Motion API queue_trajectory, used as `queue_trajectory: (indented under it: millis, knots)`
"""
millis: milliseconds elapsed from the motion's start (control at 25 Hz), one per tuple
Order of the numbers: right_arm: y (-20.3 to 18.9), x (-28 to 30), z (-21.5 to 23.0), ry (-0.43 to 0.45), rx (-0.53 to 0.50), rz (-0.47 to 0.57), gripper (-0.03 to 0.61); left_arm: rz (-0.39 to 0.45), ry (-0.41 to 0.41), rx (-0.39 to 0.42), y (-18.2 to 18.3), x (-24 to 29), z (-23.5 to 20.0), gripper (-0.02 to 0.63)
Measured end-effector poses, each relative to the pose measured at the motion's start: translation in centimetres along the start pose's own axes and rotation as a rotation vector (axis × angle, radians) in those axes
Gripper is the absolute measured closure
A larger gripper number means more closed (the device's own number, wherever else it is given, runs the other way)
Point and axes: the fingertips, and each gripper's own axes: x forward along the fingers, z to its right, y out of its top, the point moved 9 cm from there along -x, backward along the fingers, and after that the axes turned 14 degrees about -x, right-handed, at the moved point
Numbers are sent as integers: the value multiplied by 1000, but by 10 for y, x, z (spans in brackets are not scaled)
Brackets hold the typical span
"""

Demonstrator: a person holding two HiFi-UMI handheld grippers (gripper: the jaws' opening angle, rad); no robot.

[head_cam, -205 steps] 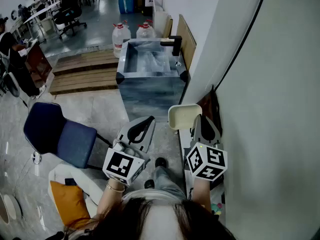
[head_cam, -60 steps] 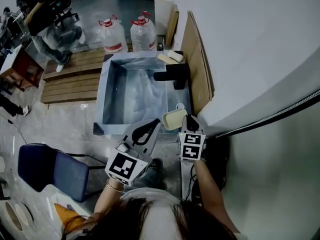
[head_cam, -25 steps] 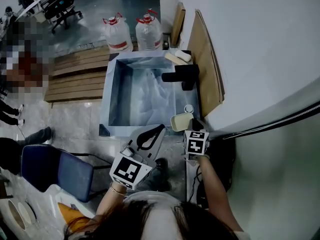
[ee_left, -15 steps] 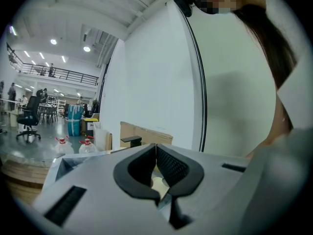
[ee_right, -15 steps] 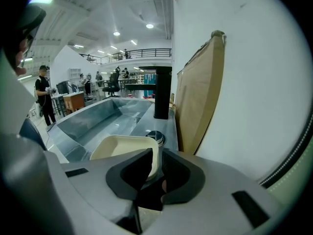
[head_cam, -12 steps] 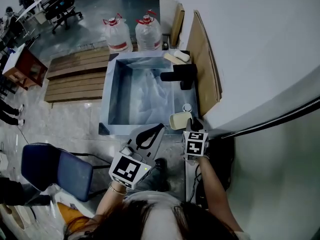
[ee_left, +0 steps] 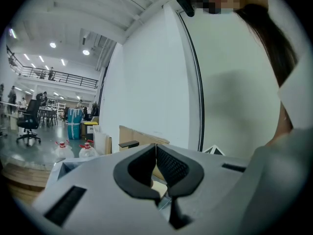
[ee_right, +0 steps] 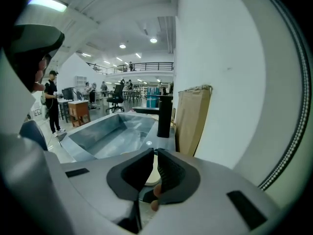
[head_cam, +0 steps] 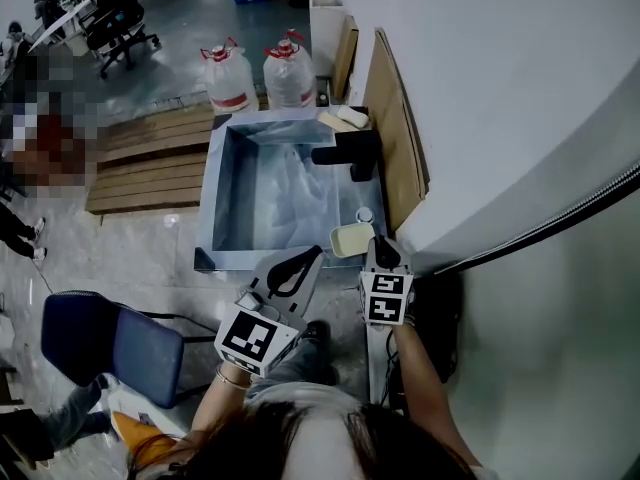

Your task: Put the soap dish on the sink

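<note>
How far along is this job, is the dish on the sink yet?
Done: the soap dish is at the near right corner of the sink. In hand: the right gripper is shut on it, holding it over the rim; whether it touches is unclear. Left: set it down and release. The left gripper is shut, empty.

No lettering, label, number or sign is legible anywhere.
</note>
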Motion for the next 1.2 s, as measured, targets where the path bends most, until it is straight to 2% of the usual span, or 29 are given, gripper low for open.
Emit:
queue_trajectory:
  millis: [240, 520, 680, 800, 1200]
  knots:
    - [20, -33, -4, -25, -17, 71, 543, 23, 11, 1, 10, -10, 10, 604]
    - [35, -68, -6, -44, 1, 148, 551, 70, 7, 47, 16, -24, 21, 604]
    - [43, -91, -8, -52, 13, 184, 551, 58, 21, 29, 18, -36, 31, 604]
    - [48, -108, -11, -56, 14, 216, 551, 84, 31, 21, 18, -46, 37, 604]
    - [57, -170, -24, -75, 38, 330, 552, 129, 28, 50, 17, -80, 64, 604]
